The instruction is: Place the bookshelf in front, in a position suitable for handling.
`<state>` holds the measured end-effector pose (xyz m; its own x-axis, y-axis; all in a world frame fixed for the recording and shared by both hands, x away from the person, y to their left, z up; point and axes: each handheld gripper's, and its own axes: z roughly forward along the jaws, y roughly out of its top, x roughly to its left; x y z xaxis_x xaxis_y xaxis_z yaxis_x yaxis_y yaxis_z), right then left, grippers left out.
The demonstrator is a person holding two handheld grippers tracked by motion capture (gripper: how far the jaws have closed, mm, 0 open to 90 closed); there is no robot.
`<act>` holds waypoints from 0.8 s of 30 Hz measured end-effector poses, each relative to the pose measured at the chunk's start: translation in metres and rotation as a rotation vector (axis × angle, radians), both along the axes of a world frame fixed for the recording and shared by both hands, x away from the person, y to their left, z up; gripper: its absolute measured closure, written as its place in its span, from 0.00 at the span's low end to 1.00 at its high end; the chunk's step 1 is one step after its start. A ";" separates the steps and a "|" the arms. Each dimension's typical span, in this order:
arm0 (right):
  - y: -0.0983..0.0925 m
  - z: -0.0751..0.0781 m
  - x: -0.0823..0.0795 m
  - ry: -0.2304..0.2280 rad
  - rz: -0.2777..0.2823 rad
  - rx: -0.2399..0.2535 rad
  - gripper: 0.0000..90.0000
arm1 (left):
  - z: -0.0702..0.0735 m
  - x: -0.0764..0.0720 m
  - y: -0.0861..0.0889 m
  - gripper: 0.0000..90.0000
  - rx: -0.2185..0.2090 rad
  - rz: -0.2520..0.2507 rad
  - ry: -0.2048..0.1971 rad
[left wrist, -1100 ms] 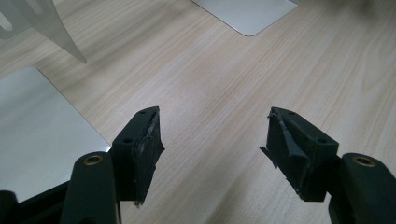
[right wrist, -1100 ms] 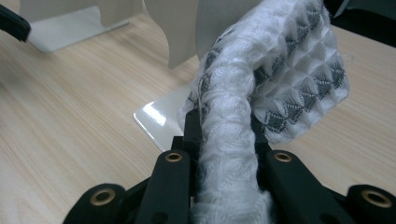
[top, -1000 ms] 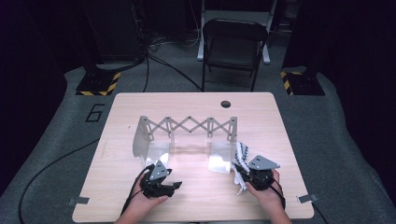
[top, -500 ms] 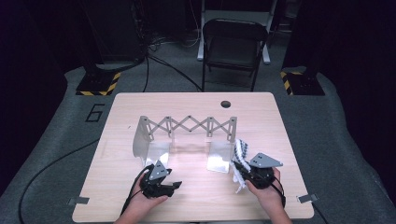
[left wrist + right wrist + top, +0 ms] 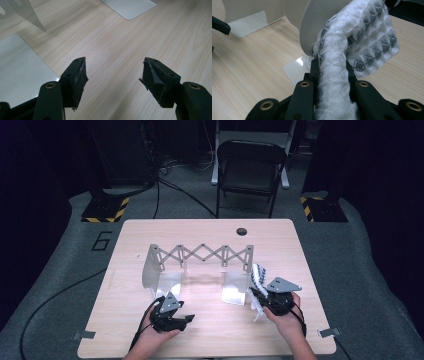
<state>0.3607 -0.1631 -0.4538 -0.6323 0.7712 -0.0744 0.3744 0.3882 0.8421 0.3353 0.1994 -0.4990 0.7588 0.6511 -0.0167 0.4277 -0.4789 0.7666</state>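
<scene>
A white cloth with a grey diamond pattern (image 5: pixel 258 274) (image 5: pixel 362 37) hangs bunched from my right gripper (image 5: pixel 257 296) (image 5: pixel 332 75), whose jaws are shut on its rolled part. It is held just right of the right end plate (image 5: pixel 315 22) of a metal accordion rack (image 5: pixel 200 254) standing across the table's middle. My left gripper (image 5: pixel 187 319) (image 5: pixel 113 75) rests low over the wooden table (image 5: pixel 210 335) in front of the rack's left end. Its jaws are open with bare wood between them.
The rack's flat foot plates (image 5: pixel 235 294) (image 5: pixel 20 75) lie on the table toward me. A round hole (image 5: pixel 242 231) is near the far edge. A folding chair (image 5: pixel 250 165) stands behind the table, and cables run over the floor at left.
My right hand has lifted the cloth a little higher beside the rack's right end. The left gripper has stayed where it was.
</scene>
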 end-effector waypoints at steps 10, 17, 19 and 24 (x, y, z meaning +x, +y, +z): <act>0.000 -0.008 0.023 0.069 -0.006 -0.055 0.86 | 0.000 0.001 0.001 0.39 -0.006 -0.001 -0.003; -0.003 0.014 0.042 0.036 -0.016 -0.030 0.86 | 0.000 0.000 0.001 0.39 -0.002 -0.009 0.004; -0.002 -0.004 0.048 0.100 -0.017 -0.049 0.86 | 0.001 0.000 0.001 0.39 0.001 -0.011 0.005; -0.002 -0.023 0.058 0.151 -0.012 -0.079 0.86 | 0.001 0.000 0.001 0.39 -0.002 -0.010 0.005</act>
